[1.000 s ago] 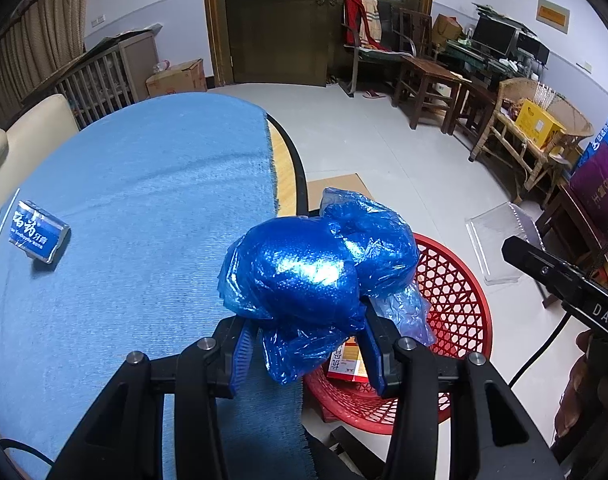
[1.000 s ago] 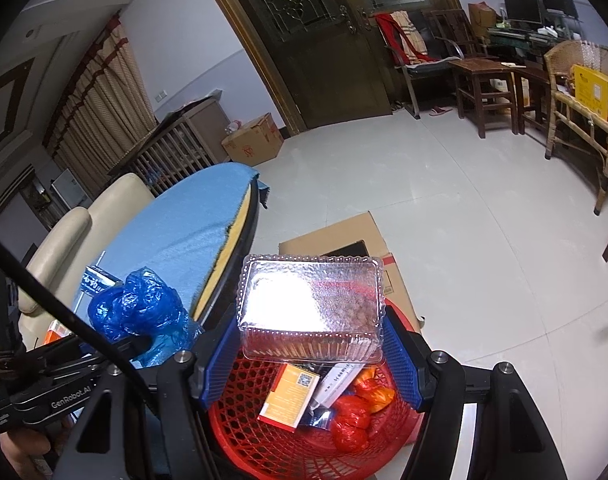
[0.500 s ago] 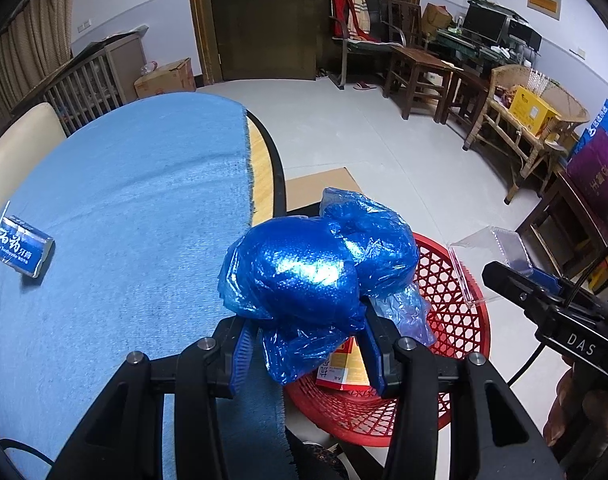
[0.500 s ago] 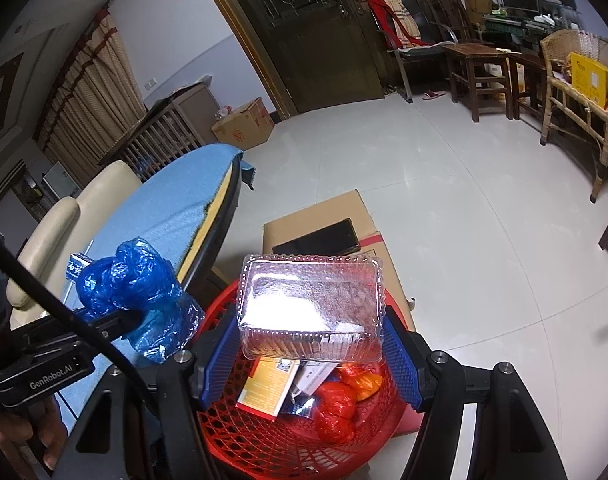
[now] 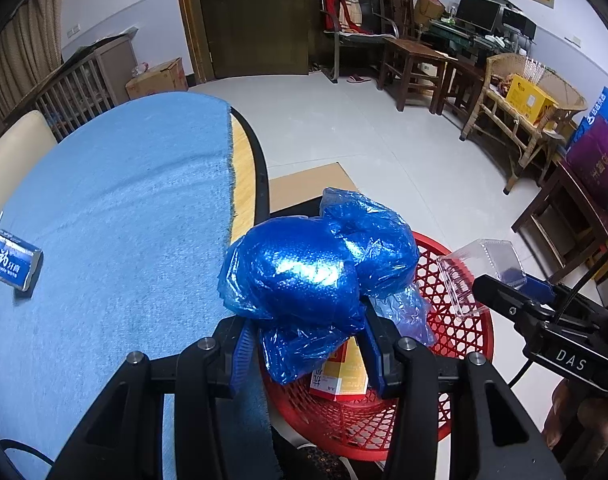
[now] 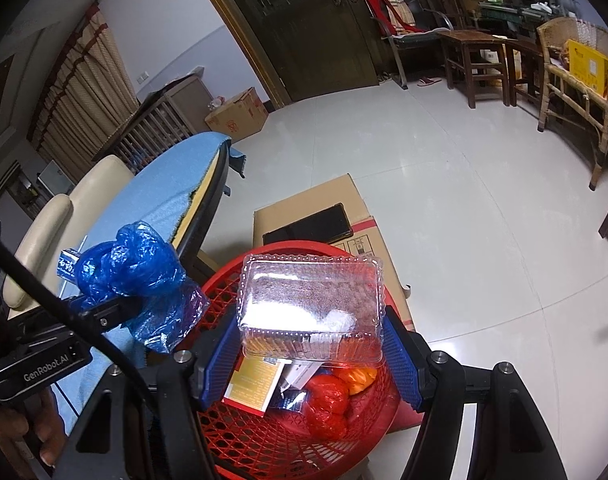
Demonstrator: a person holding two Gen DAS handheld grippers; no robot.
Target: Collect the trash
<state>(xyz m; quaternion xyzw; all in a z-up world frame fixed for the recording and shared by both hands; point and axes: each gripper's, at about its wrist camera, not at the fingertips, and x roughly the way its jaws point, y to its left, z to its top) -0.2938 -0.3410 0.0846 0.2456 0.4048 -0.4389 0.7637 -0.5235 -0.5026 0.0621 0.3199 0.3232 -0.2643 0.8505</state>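
Note:
My left gripper [image 5: 308, 350] is shut on a crumpled blue plastic bag [image 5: 316, 276], held over the near rim of a red mesh basket [image 5: 460, 320] beside the table edge. My right gripper [image 6: 310, 350] is shut on a clear plastic clamshell box [image 6: 312, 308], held just above the same red basket [image 6: 224, 292]. In the basket lie an orange-and-white carton [image 6: 254, 384], red and orange wrappers [image 6: 328, 404] and other scraps. From the right wrist view the blue bag [image 6: 132, 268] hangs at the basket's left rim. The clear box [image 5: 480, 276] shows at the right in the left wrist view.
A round table with a blue cloth [image 5: 116, 216] stands left of the basket; a small blue toothpaste box [image 5: 12, 266] lies on it. A cardboard box [image 6: 316, 204] with a dark flat item sits behind the basket. Cream chair [image 6: 64, 224], wooden chairs and a wicker bench [image 5: 536, 112] ring the tiled floor.
Both grippers have sunk toward the red basket with their loads. The clear box now hangs lower over the basket; the blue bag has shifted slightly off the table edge toward it.

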